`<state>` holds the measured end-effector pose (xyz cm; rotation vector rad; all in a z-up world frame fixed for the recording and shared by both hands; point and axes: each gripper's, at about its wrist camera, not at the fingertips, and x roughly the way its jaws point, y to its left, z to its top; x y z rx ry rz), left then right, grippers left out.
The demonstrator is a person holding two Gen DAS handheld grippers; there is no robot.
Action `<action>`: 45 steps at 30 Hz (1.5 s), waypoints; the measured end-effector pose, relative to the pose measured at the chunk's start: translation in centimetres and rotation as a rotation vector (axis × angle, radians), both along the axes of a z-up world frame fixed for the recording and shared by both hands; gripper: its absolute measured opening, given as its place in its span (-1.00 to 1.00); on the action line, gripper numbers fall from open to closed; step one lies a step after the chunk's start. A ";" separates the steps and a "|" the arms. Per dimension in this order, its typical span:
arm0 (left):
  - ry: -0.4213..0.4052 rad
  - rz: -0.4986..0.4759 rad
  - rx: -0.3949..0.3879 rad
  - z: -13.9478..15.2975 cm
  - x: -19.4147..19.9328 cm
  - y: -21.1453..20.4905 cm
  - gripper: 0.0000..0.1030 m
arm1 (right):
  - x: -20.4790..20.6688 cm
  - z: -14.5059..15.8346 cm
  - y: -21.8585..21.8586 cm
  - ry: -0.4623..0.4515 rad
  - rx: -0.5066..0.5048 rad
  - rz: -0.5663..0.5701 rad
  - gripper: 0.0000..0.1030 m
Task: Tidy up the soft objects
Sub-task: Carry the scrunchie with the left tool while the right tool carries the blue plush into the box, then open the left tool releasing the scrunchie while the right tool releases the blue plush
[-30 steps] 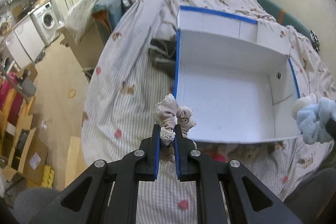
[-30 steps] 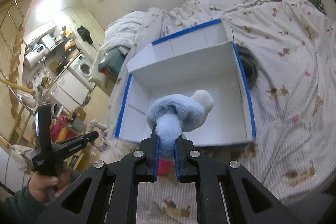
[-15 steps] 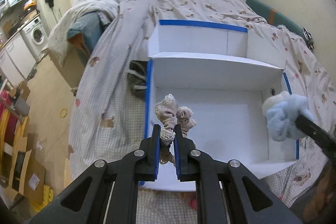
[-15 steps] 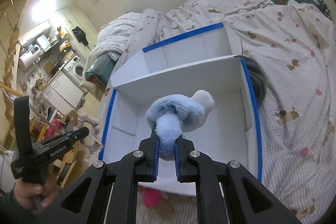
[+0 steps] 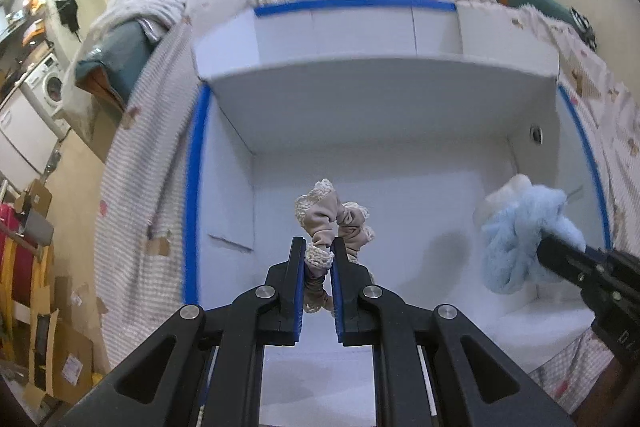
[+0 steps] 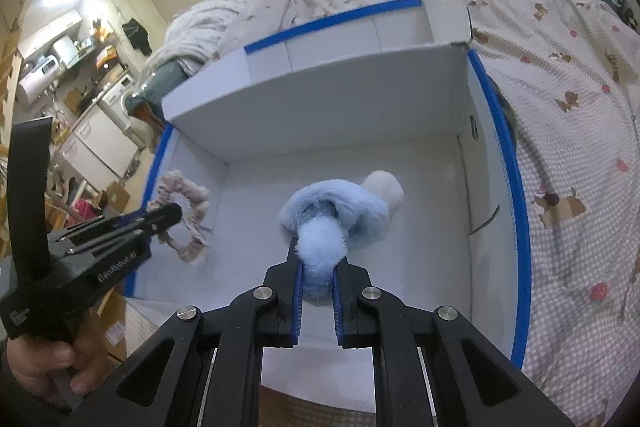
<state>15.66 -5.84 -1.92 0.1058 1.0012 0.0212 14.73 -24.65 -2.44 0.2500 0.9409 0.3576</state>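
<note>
- The left gripper sits at lower centre of the left wrist view, its blue-lined fingers pinching a beige scrunchie with lace trim; the scrunchie hangs over the floor of the box.
- The right gripper fills the lower centre of the right wrist view, its fingers pinching a fluffy light-blue scrunchie that has a white plush piece at its upper right.
- Both scrunchies are held above the inside of a white cardboard box with blue tape along its rims; the box lies on a bed cover printed with small dogs and hearts.
- In the left wrist view the blue scrunchie appears at the right edge, near the right wall of the box.
- In the right wrist view the left gripper comes in from the left edge, held by a hand at lower left.
- A washing machine stands at the left edge of the left wrist view.
</note>
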 end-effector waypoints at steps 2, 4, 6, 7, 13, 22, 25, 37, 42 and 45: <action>0.016 -0.009 0.009 -0.8 0.0 -0.2 -0.79 | 0.3 -0.4 0.1 0.018 -0.010 0.000 -0.74; 0.028 -0.012 0.014 -1.4 0.1 -0.2 -0.79 | 0.5 -0.8 0.3 0.032 -0.023 0.002 -0.74; 0.037 -0.006 0.009 -1.7 0.2 0.1 -0.79 | 0.7 -1.2 0.5 0.040 -0.034 0.007 -0.74; 0.041 -0.003 0.007 -1.8 0.3 0.1 -0.79 | 0.7 -1.3 0.7 0.043 -0.040 0.009 -0.74; 0.049 0.003 0.000 -2.1 0.4 0.1 -0.79 | 1.0 -2.4 1.2 0.080 -0.074 0.020 -0.74; 0.065 -0.003 -0.008 -2.6 0.3 0.0 -0.79 | 1.1 -3.0 2.2 0.094 -0.107 0.045 -0.74; 0.065 -0.005 -0.012 -2.6 0.4 0.1 -0.79 | 1.3 -3.0 2.3 0.098 -0.107 0.045 -0.73; 0.061 -0.023 -0.032 -2.3 0.2 0.1 -0.61 | 1.9 -3.6 2.2 0.143 -0.086 0.021 -0.25; 0.045 -0.022 -0.030 -1.9 0.1 0.1 -0.11 | 1.9 -3.0 1.5 0.117 -0.063 -0.028 0.47; 0.019 -0.021 -0.030 -1.5 -0.1 0.0 0.28 | 2.0 -2.9 1.2 0.111 -0.035 -0.035 0.47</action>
